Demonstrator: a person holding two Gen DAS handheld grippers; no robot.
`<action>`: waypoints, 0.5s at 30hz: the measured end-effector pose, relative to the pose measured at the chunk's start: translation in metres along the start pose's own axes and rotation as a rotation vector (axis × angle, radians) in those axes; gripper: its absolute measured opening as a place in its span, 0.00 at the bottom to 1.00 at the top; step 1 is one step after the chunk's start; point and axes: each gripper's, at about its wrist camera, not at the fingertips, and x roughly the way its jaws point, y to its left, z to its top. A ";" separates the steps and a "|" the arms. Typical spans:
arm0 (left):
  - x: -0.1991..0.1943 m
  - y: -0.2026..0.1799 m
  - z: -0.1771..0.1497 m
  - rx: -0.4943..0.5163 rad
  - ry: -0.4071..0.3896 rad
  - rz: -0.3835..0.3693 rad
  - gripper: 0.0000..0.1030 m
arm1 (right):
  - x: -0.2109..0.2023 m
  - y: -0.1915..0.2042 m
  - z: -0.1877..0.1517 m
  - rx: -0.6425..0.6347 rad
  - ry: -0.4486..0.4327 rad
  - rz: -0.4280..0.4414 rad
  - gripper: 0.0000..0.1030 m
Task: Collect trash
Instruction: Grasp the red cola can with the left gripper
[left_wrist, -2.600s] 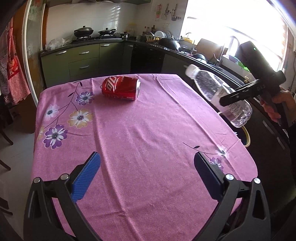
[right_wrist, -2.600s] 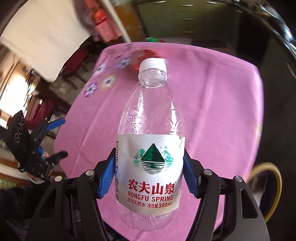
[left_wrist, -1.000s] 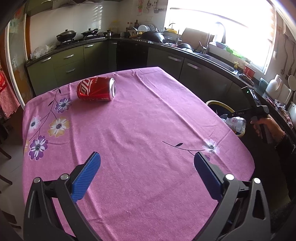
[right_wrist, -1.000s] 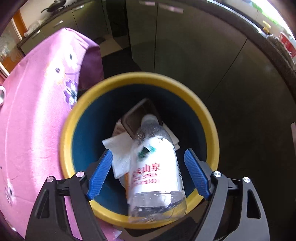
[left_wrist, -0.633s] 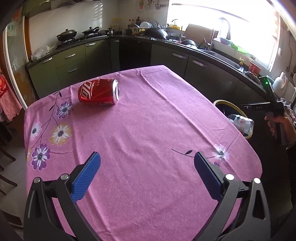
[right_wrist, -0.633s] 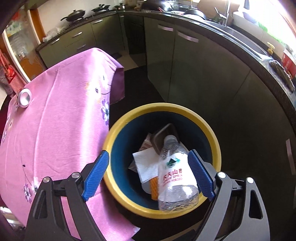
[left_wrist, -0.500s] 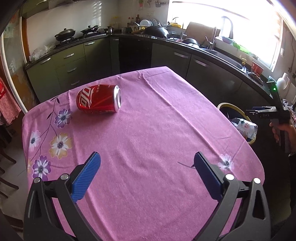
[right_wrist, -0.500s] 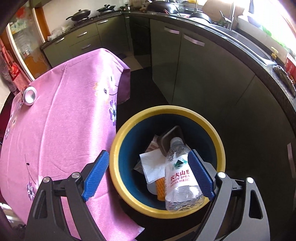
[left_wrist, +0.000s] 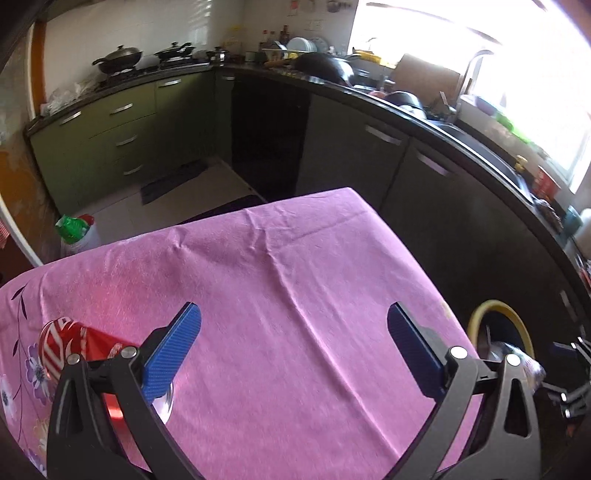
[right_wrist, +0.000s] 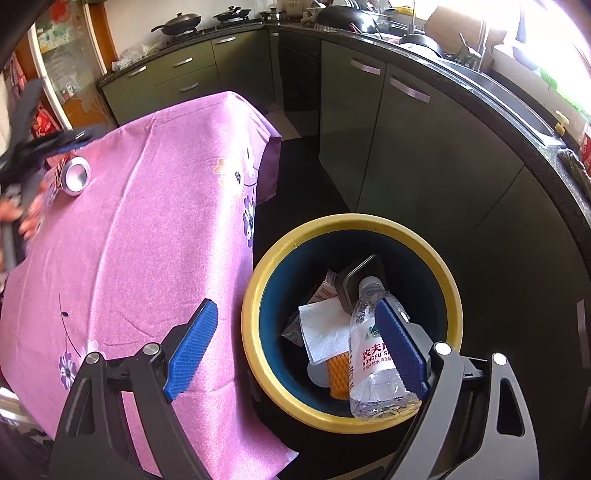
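Right gripper (right_wrist: 295, 343) above yellow-rimmed bin (right_wrist: 258, 291), jaws wide, nothing between. Plastic bottle (right_wrist: 373, 365) lies inside bin on white napkin (right_wrist: 325, 332). Left gripper (left_wrist: 295, 347) wide, empty, over pink tablecloth (left_wrist: 288, 266); red can (left_wrist: 70, 343) lies just beside its left finger.

Matt cloth tablecloth (left_wrist: 295, 295); shiny metal can (right_wrist: 75, 175); clear plastic bottle (right_wrist: 373, 362)
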 end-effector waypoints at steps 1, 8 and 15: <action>0.012 0.004 0.004 -0.030 0.000 0.042 0.93 | 0.002 0.001 -0.001 -0.009 0.007 0.001 0.83; 0.037 0.022 0.007 -0.144 0.043 0.222 0.93 | 0.010 0.001 -0.002 -0.029 0.023 0.006 0.83; 0.024 0.011 -0.008 -0.091 0.131 0.208 0.93 | 0.008 0.012 0.001 -0.054 0.006 0.034 0.83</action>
